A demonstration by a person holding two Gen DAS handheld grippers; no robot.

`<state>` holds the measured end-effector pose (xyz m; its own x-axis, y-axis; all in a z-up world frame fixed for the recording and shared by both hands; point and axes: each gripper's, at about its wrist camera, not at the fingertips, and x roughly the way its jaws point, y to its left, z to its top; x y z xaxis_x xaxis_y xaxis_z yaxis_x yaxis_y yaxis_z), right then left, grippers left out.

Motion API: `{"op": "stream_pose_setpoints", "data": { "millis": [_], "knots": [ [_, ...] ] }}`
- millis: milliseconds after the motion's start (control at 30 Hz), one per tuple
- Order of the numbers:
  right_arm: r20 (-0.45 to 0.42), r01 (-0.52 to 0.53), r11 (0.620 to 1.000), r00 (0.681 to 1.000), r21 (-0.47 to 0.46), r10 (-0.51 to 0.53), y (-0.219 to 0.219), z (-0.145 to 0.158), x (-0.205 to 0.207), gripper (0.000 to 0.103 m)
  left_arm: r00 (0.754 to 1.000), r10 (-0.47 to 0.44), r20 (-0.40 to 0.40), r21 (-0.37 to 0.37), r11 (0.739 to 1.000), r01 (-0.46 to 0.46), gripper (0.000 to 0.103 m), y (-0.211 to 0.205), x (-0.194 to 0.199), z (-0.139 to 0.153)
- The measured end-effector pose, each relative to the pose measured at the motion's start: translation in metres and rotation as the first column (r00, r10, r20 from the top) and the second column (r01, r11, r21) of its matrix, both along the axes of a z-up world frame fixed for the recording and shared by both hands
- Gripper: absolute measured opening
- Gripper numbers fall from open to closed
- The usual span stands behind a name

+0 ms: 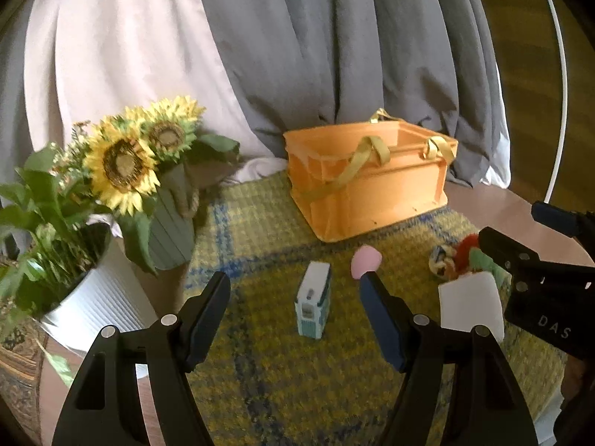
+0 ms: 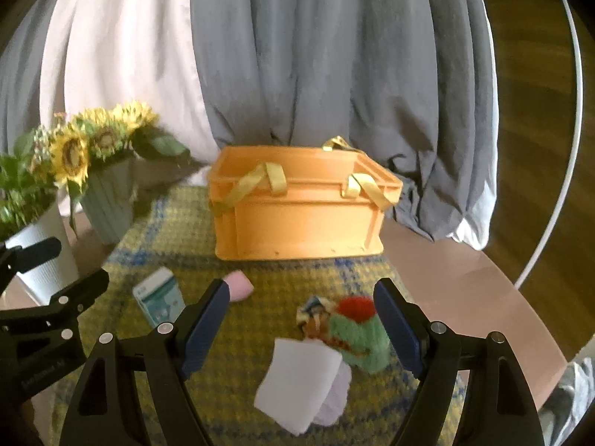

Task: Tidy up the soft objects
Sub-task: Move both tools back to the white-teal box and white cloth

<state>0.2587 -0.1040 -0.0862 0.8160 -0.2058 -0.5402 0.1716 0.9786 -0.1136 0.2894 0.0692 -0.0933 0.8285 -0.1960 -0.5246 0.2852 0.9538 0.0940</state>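
Note:
An orange bin [image 1: 372,182] with yellow strap handles stands open at the back of a yellow-and-blue checked mat [image 1: 267,364]; it also shows in the right wrist view [image 2: 301,212]. On the mat lie a pink soft piece [image 1: 366,260] [image 2: 240,285], a teal-and-white tissue pack [image 1: 313,303] [image 2: 160,295], a green, red and striped knitted toy [image 1: 461,256] [image 2: 353,334] and a folded white cloth [image 1: 470,304] [image 2: 303,384]. My left gripper [image 1: 295,290] is open above the tissue pack. My right gripper [image 2: 303,297] is open above the toy and the cloth.
A vase of sunflowers [image 1: 145,171] and a white ribbed pot with a green plant [image 1: 85,304] stand at the left edge of the mat. Grey and white curtains [image 1: 334,44] hang behind the bin. The round table's bare rim [image 2: 483,297] shows at the right.

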Motion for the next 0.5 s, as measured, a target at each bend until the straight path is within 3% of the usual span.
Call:
{"op": "stream_pose_setpoints", "data": {
  "millis": [500],
  "knots": [
    [-0.149,0.094,0.995,0.985,0.020,-0.090,-0.004,-0.051,0.012,0.079,0.997,-0.058,-0.055,0.030,0.998,0.060,0.071,-0.008,0.033,-0.038]
  ]
}}
